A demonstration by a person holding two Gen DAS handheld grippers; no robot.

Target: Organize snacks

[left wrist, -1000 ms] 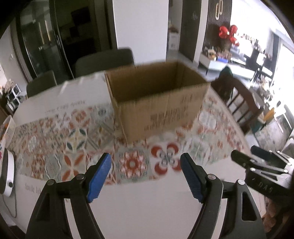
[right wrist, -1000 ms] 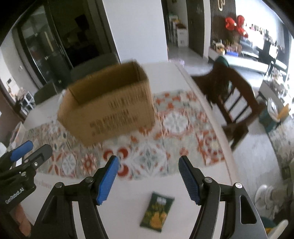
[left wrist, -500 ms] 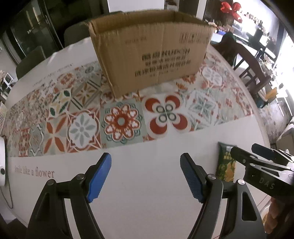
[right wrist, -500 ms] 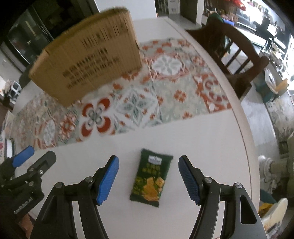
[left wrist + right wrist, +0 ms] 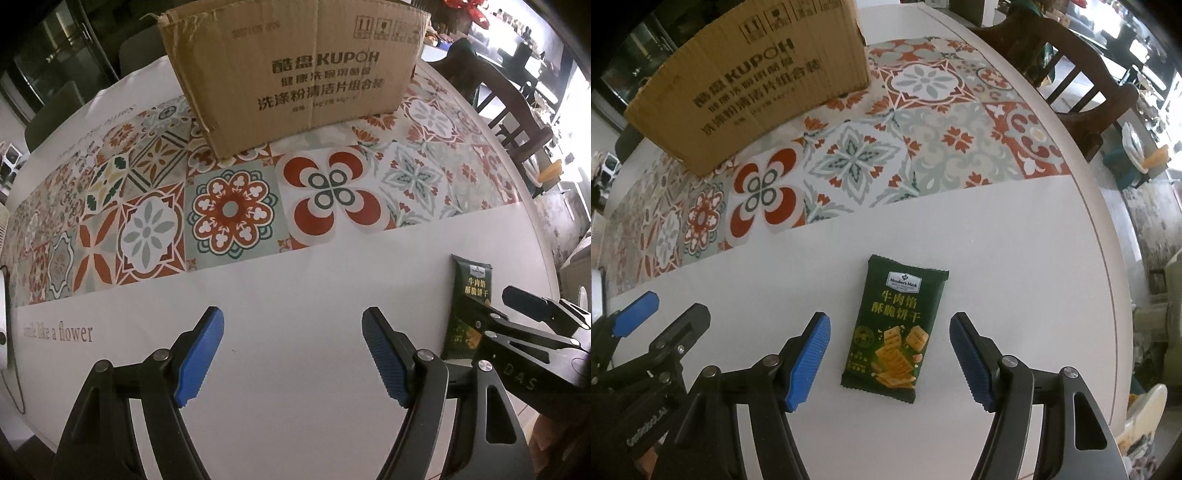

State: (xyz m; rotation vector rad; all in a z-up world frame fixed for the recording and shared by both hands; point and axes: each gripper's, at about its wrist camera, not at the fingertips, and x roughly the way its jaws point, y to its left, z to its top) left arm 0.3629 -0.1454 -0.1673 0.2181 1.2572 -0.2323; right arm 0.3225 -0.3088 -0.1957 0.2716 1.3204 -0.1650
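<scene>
Straddling the green snack packet (image 5: pixel 895 328), right gripper (image 5: pixel 890 356) gapes, seemingly untouching; left gripper (image 5: pixel 293 356) spread beside it.

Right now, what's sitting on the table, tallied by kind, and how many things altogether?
Dark green foil snack packet: 1
Brown cardboard box: 1
Patterned tile-print table runner: 1
Total: 3
Both the left gripper and the right gripper are open and hold nothing.

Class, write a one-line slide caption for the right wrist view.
Open right gripper straddles a dark green cracker packet lying flat on the white round table, brown cardboard box beyond.
</scene>
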